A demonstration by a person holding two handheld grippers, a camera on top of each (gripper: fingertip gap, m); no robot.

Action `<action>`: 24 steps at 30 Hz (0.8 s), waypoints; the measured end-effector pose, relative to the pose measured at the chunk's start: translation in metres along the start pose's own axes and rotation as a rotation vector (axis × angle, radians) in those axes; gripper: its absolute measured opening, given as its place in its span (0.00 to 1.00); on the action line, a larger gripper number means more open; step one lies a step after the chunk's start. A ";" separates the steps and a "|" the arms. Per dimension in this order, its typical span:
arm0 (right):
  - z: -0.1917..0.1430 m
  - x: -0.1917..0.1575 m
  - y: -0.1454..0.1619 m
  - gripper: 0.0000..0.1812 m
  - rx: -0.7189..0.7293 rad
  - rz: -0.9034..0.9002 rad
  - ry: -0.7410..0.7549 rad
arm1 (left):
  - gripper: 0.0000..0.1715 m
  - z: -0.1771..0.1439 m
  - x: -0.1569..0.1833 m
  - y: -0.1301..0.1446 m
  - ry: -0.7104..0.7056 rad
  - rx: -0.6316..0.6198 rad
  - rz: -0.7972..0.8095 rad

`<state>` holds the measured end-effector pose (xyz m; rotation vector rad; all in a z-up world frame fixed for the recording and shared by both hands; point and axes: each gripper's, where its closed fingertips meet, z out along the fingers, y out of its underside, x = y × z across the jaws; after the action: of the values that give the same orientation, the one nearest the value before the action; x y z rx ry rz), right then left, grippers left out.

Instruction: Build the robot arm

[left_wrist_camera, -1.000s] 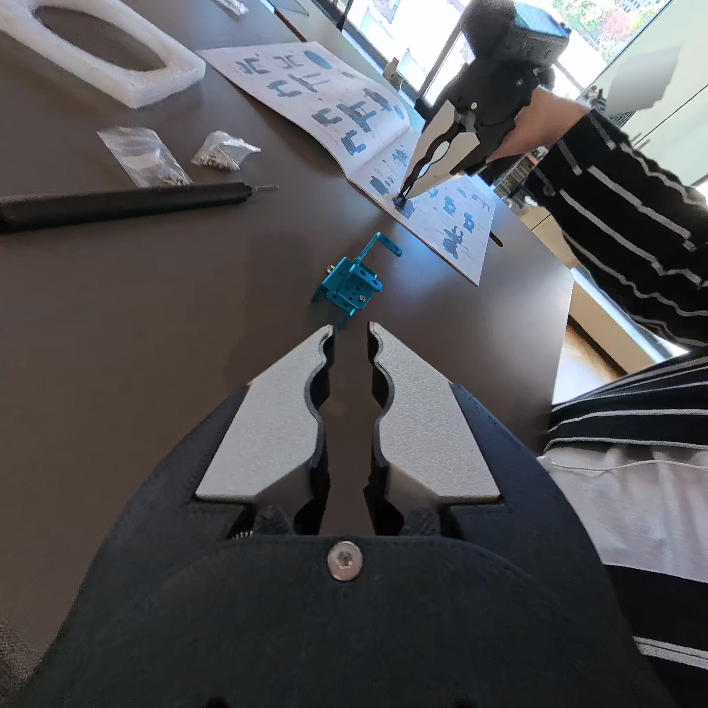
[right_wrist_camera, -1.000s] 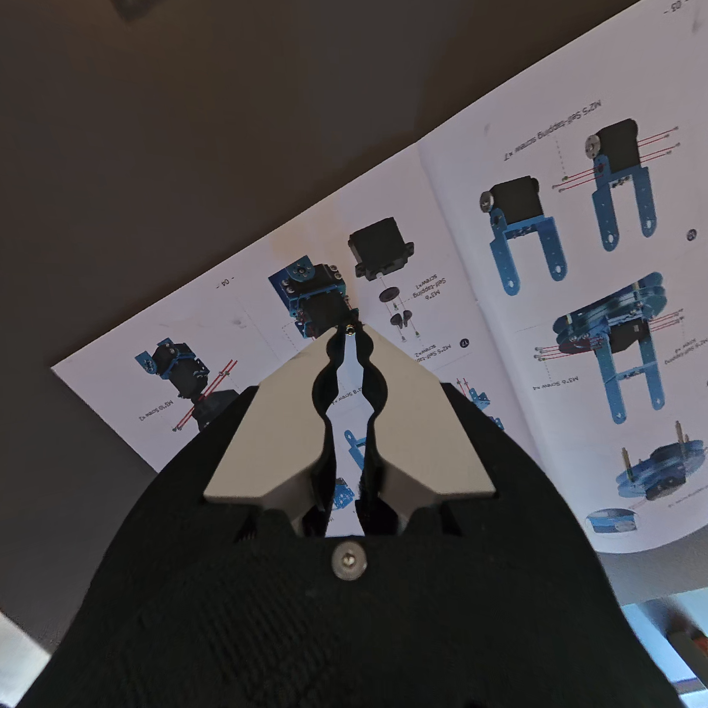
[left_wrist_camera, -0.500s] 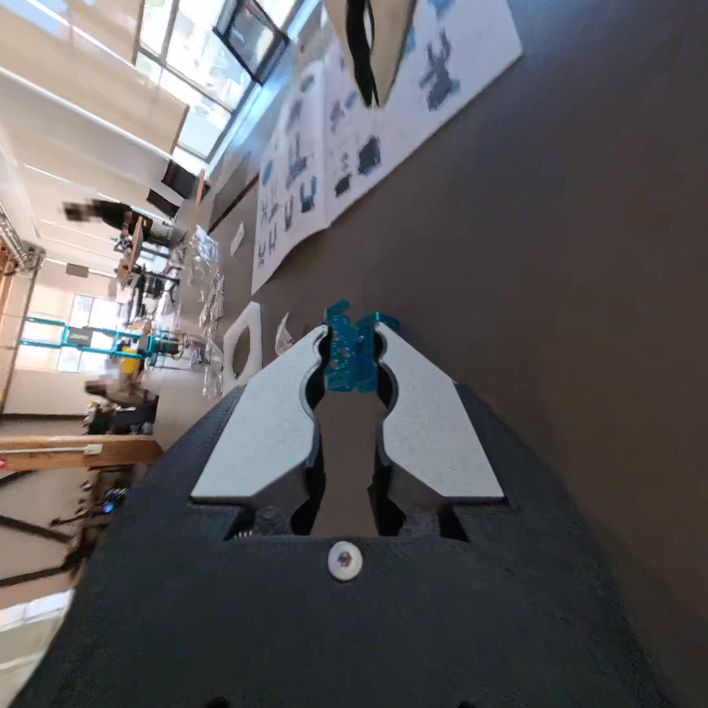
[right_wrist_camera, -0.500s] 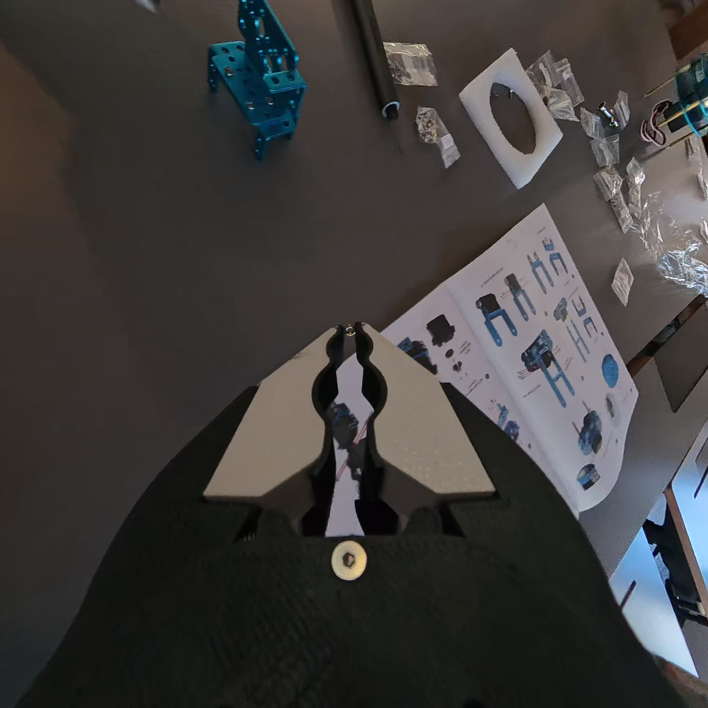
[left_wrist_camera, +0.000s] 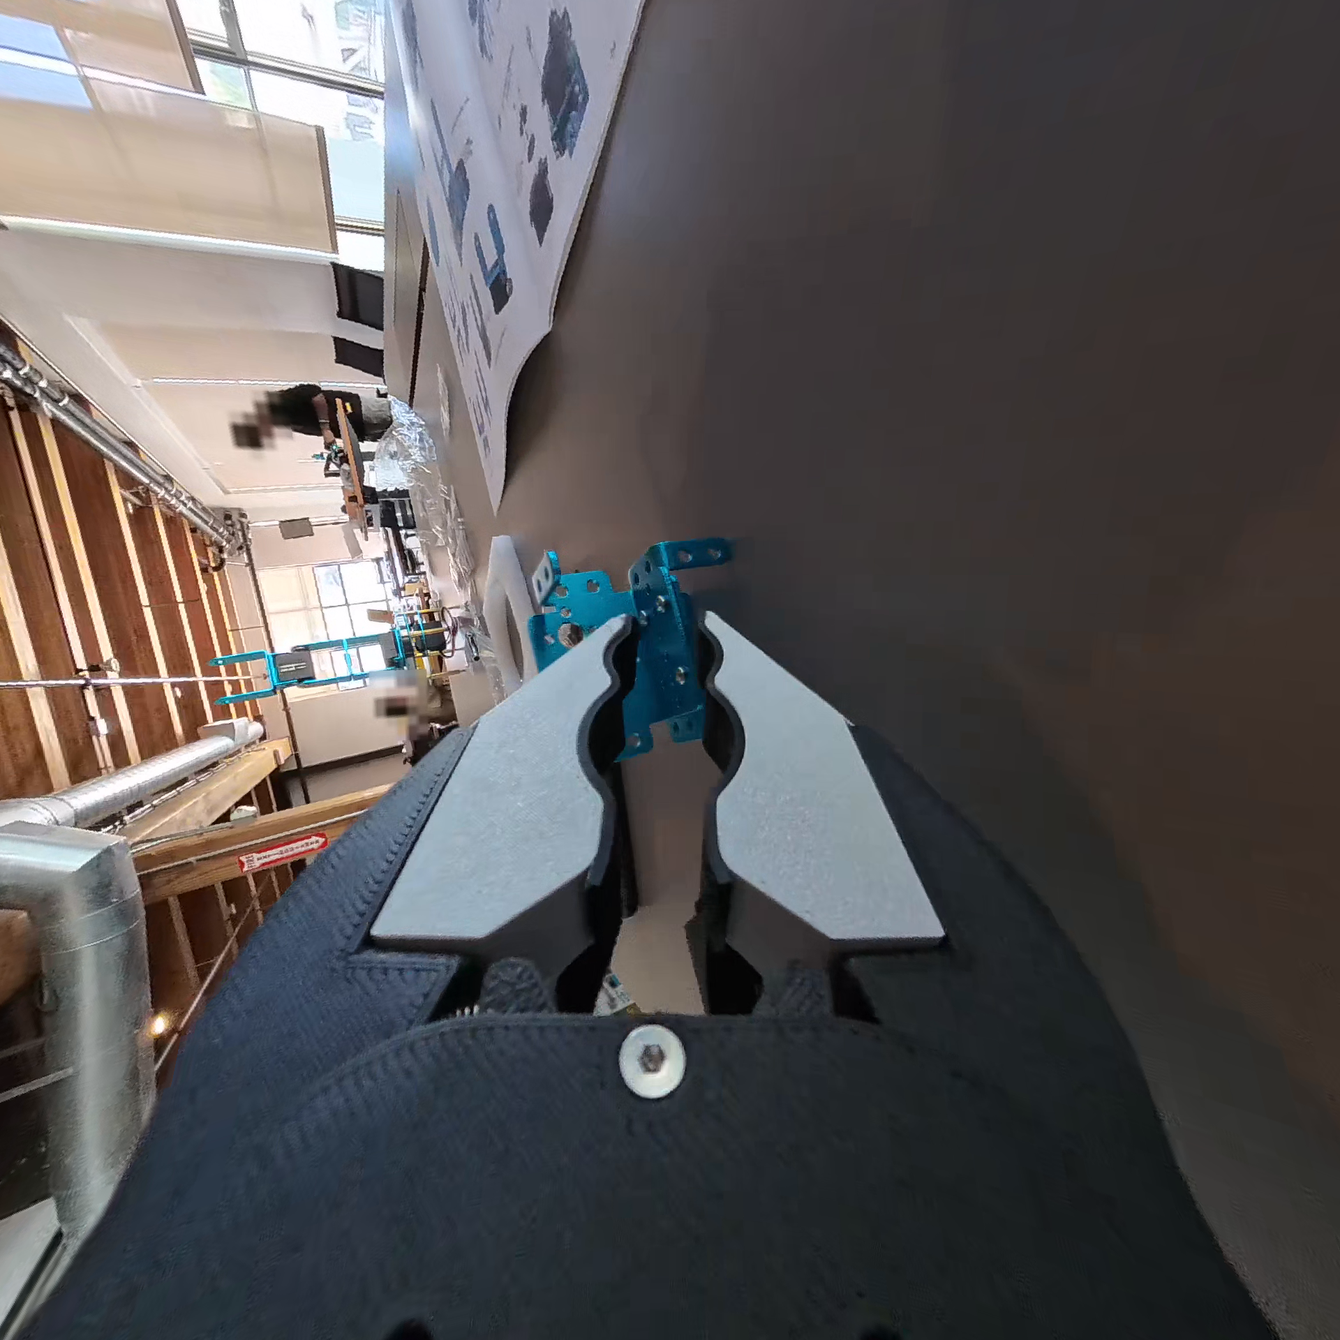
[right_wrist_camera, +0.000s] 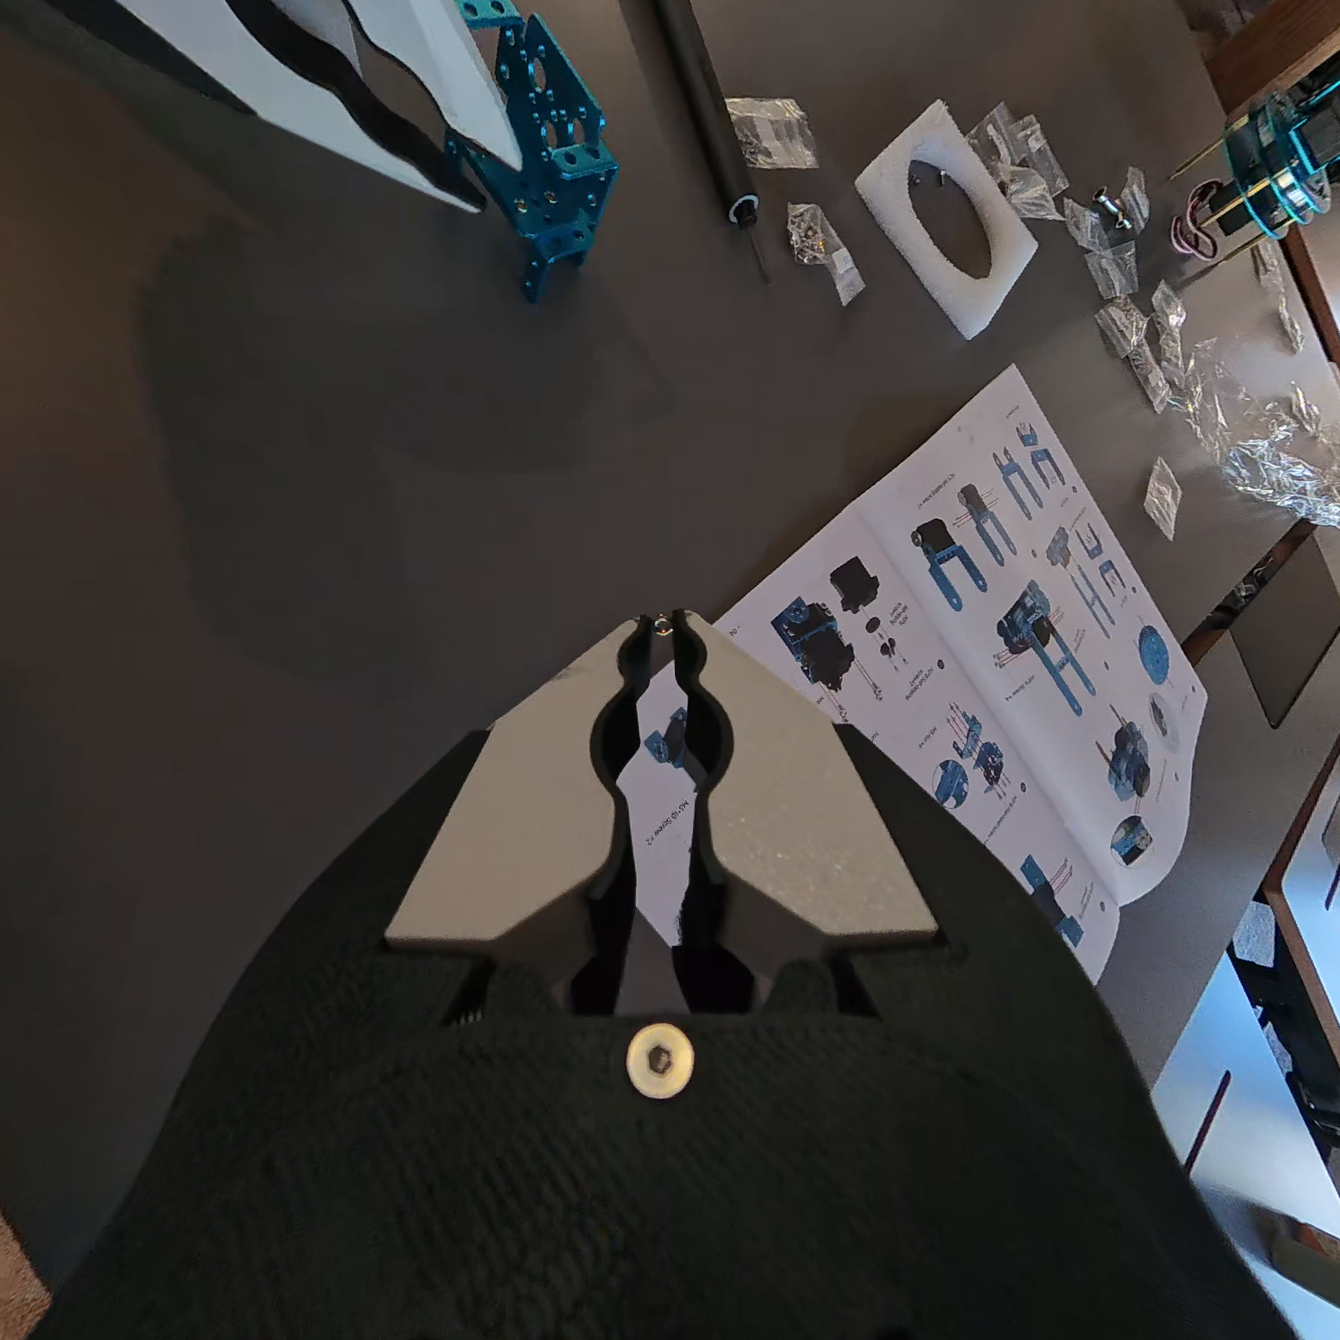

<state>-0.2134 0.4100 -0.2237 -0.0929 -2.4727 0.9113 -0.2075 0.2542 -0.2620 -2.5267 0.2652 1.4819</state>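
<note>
Left gripper (left_wrist_camera: 667, 638), right gripper (right_wrist_camera: 658, 622): black ribbed printed bodies, pale grey faceted fingers (left_wrist_camera: 529, 790) with scalloped black inner edges, one silver hex screw (right_wrist_camera: 660, 1060) each.

Dark brown table (left_wrist_camera: 1015, 362), bright windows (left_wrist_camera: 304, 29), wood-slatted wall (left_wrist_camera: 65, 565) with silver ducting (left_wrist_camera: 138, 783)

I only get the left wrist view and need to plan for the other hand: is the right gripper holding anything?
Observer: Yes, the right gripper is pinching a tiny silver part at its tips.
Operator: Where does it hover?
Observer: Over the dark table, at the edge of the open manual.
Operator: Any tool near my blue bracket?
Observer: A black rod-shaped tool lies on the table just beside it.
</note>
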 end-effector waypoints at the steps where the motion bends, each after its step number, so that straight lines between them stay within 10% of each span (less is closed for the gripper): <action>1: 0.000 -0.001 0.000 0.03 0.000 -0.001 0.000 | 0.08 0.000 -0.001 0.000 0.002 0.004 0.012; 24: 0.004 -0.005 0.009 0.03 -0.021 -0.006 -0.024 | 0.05 0.017 -0.002 0.006 0.050 0.036 0.158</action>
<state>-0.2123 0.4137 -0.2341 -0.0823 -2.5038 0.8884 -0.2240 0.2531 -0.2688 -2.5688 0.5058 1.4546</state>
